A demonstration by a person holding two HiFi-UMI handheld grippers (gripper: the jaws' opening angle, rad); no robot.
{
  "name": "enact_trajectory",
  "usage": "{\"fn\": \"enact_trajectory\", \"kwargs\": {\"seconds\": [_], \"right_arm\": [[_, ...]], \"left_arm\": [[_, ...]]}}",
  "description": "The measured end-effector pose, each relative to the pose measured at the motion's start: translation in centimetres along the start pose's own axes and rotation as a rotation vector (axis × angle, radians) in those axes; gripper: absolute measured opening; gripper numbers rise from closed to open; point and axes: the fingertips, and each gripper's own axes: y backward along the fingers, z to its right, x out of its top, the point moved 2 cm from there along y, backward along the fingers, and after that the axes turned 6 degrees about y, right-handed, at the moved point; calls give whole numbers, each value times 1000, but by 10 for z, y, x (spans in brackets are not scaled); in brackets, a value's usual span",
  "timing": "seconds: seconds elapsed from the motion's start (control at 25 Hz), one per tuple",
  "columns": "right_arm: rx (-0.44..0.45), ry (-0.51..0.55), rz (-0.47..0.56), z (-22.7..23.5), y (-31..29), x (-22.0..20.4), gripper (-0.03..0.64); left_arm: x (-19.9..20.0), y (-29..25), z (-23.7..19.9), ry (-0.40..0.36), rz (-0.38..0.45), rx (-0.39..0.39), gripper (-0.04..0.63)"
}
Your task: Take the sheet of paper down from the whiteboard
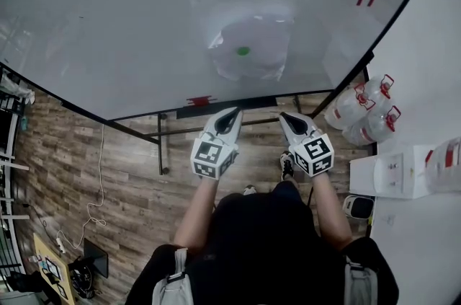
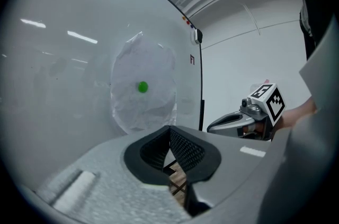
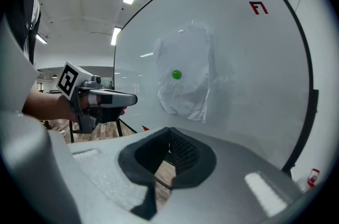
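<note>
Jaws on the left gripper point(image 1: 230, 113) and right gripper point(image 1: 287, 117) are sitting clenched and empty, short of the sheet of paper point(image 1: 261, 67), which a green magnet point(image 1: 243, 50) is pinning to the whiteboard point(image 1: 108, 22), so pulling against that magnet is risking a tear.

The sheet of paper point(image 1: 261, 33) is white, thin and crinkly, and it hangs flat on the big white whiteboard point(image 1: 122, 15), a bit to the right of the middle, with a small round green dot point(image 1: 243, 50) sitting near its middle.
</note>
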Motion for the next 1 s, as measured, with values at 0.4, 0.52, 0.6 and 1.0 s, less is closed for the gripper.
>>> {"fn": "enact_trajectory", "kwargs": {"seconds": [0.4,0.52,0.6,1.0], "right_arm": [[40,43,37,27,-21,27,3],[54,48,50,37,-28,35,3],[66,54,61,43,-33,41,3],[92,71,142,76,-41,77,3]], "left_arm": [[12,-27,-18,-20,9,63,11],[20,-35,-23,-26,17,77,11],[26,-40,-27,-39,25,93,11],[57,-64,-33,-128,75,193,11]]}}
